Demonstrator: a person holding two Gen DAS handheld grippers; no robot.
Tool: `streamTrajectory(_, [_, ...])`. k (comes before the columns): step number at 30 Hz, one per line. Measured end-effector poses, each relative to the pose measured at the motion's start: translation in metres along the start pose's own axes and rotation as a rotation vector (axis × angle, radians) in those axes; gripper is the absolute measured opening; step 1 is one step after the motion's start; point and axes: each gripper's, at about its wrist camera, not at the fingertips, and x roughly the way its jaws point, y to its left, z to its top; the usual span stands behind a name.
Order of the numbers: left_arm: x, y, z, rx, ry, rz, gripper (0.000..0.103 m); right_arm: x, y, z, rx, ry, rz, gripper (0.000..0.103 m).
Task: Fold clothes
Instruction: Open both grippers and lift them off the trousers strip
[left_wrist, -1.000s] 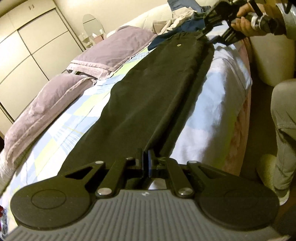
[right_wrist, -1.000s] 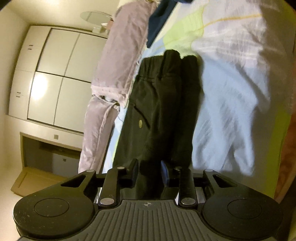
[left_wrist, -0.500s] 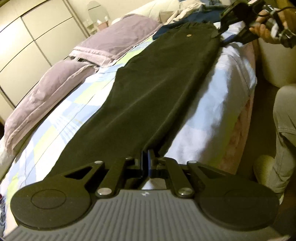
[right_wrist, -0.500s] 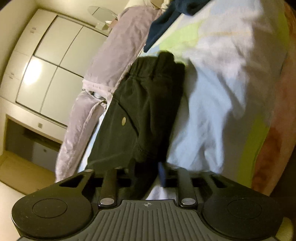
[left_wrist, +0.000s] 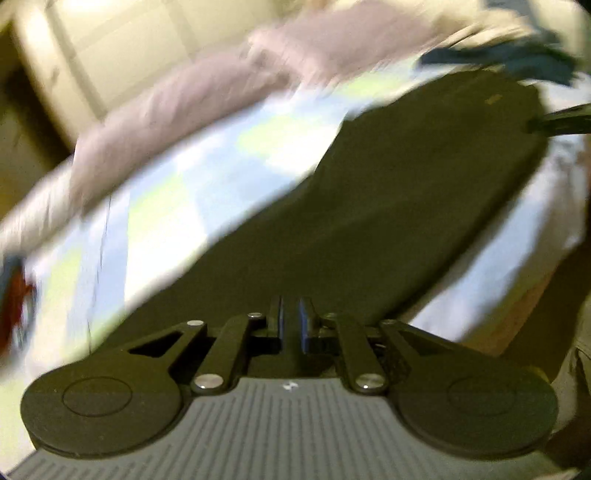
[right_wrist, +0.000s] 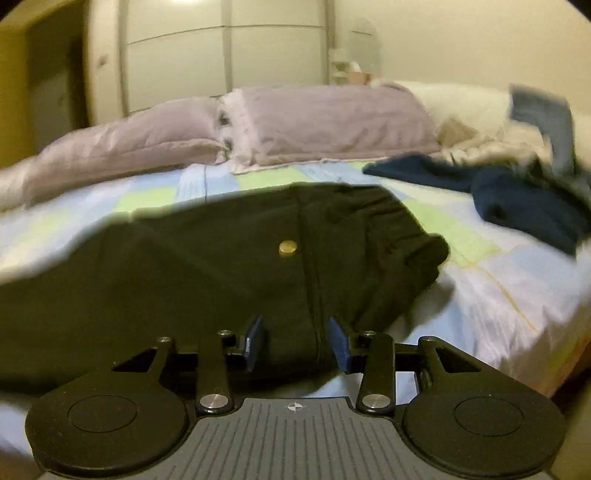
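The black trousers (right_wrist: 221, 273) lie lengthwise on the bed (right_wrist: 498, 280); we judge them soft, floppy and light, best pinched at waistband and hem. Our left gripper (left_wrist: 290, 317) is opening with a narrow gap over the leg end. The right gripper (right_wrist: 295, 341) stands apart, cloth between its pads, not squeezed.

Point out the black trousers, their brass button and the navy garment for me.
Trousers (right_wrist: 184, 280): right wrist view, flat seat area.
Button (right_wrist: 287, 247): right wrist view, its face.
Navy garment (right_wrist: 517, 195): right wrist view, middle of the bunched cloth.
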Motion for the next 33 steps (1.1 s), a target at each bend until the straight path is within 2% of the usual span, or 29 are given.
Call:
streamTrajectory(2, [0.007,0.004,-0.006,-0.043,0.023,0.04,0.01,-0.009,0.007,0.005,-0.031,-0.014,-0.026,0.042])
streamTrajectory(5, [0.003,0.006,-0.008,-0.088,0.024,0.066,0.01,-0.017,0.015,0.011,-0.057,-0.094,-0.031,0.042])
streamTrajectory(6, [0.004,0.004,-0.008,-0.091,0.027,0.073,0.01,-0.013,0.017,0.01,-0.076,-0.088,-0.029,0.042])
streamTrajectory(9, [0.002,0.001,-0.008,-0.108,0.039,0.097,0.01,0.011,0.025,0.002,-0.139,0.0,-0.021,0.042])
streamTrajectory(11, [-0.006,0.002,-0.006,-0.134,0.042,0.108,0.01,0.011,0.031,0.008,-0.151,0.034,-0.034,0.042])
streamTrajectory(15, [-0.021,0.008,-0.009,-0.188,0.041,0.135,0.016,-0.017,0.033,0.016,-0.053,0.03,0.002,0.042])
streamTrajectory(22, [-0.053,0.017,-0.033,-0.257,0.047,0.183,0.019,-0.073,0.04,-0.001,0.084,0.087,0.023,0.042])
streamTrajectory(25, [-0.068,0.021,-0.042,-0.279,0.033,0.198,0.024,-0.09,0.045,-0.008,0.139,0.111,0.039,0.042])
streamTrajectory(33, [-0.107,0.027,-0.058,-0.317,-0.022,0.22,0.025,-0.125,0.055,-0.003,0.167,0.073,0.053,0.042])
